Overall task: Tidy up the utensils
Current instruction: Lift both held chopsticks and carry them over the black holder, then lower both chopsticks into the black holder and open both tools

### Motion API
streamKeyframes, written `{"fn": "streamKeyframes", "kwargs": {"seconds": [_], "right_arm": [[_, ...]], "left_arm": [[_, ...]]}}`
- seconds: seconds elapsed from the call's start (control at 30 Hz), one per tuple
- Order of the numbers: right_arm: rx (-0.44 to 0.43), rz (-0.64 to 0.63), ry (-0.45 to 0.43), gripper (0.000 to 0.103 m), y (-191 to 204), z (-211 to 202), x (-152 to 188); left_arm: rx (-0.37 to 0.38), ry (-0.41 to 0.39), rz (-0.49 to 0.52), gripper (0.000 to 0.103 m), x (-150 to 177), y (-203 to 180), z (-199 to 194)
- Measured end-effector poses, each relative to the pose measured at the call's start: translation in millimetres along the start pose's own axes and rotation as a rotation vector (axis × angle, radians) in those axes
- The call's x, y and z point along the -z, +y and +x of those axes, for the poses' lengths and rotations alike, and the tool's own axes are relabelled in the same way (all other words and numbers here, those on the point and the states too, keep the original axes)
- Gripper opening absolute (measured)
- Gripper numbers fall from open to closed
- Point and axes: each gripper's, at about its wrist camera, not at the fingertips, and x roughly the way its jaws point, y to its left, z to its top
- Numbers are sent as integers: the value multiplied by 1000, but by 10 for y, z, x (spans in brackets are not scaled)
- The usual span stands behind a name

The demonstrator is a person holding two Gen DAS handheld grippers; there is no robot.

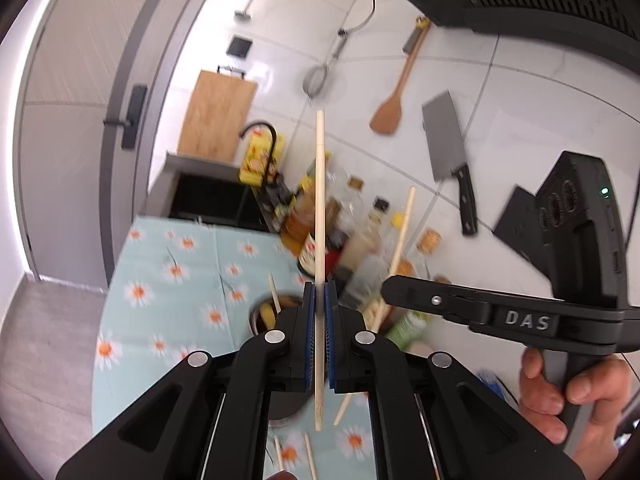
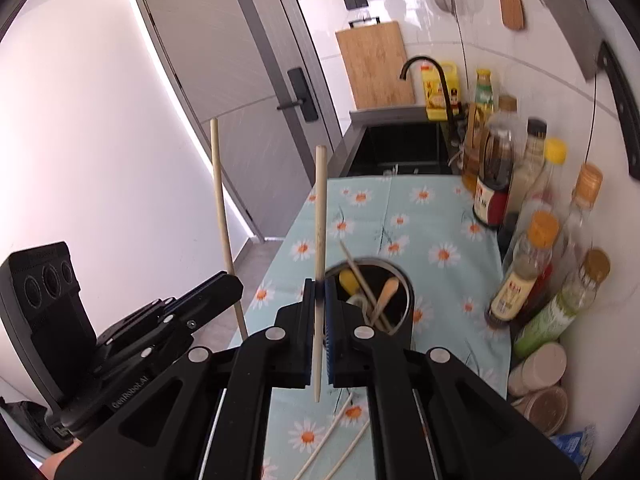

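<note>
My left gripper (image 1: 319, 292) is shut on a pale wooden chopstick (image 1: 319, 184) that stands upright between its blue pads. The right gripper (image 2: 319, 288) is shut on a second chopstick (image 2: 320, 220), also upright. Each shows in the other's view: the right gripper (image 1: 404, 292) with its chopstick (image 1: 402, 232), the left gripper (image 2: 224, 288) with its chopstick (image 2: 221, 208). Below both stands a dark round utensil holder (image 2: 406, 286) with a wooden spoon (image 2: 387, 290) and several sticks in it. Loose chopsticks (image 2: 334, 434) lie on the daisy-print cloth (image 2: 420, 224) near the front.
Sauce bottles (image 2: 494, 184) and jars (image 2: 548, 404) line the right wall. A black sink (image 2: 400, 148) with a tap lies beyond the cloth, a wooden cutting board (image 2: 374, 66) behind it. A cleaver (image 1: 446, 140) and a wooden spatula (image 1: 390, 112) hang on the tiles. A hand (image 1: 560, 392) grips the right handle.
</note>
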Motion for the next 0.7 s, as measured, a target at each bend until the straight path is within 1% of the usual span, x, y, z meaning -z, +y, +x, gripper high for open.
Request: {"fn": "streamKeyframes", "kwargs": {"seconds": [0.1,0.17,0.3,0.4,0.53,0.7], "right_arm": [[10,12,-38,6,-37,6,-161],[-5,36,-53,6,-109,54,-249],[-1,67,-84,6,-220,105,-377],[1,81,-89,6,-311,174,-433],[10,101,-93,6,-415,252,-467],[20,108,-83,6,-506,343,-466]], "left_arm": [[-13,-44,-14,4,-111,31,75],[-30,-68,-29,4,-162,66,125],[-41,-95,-44,4,-222,133,236],[-43,-108,-62,4,-265,188,322],[-28,-115,-72,4,-288,210,455],[-26,-87,-56,4,-226,207,656]]}}
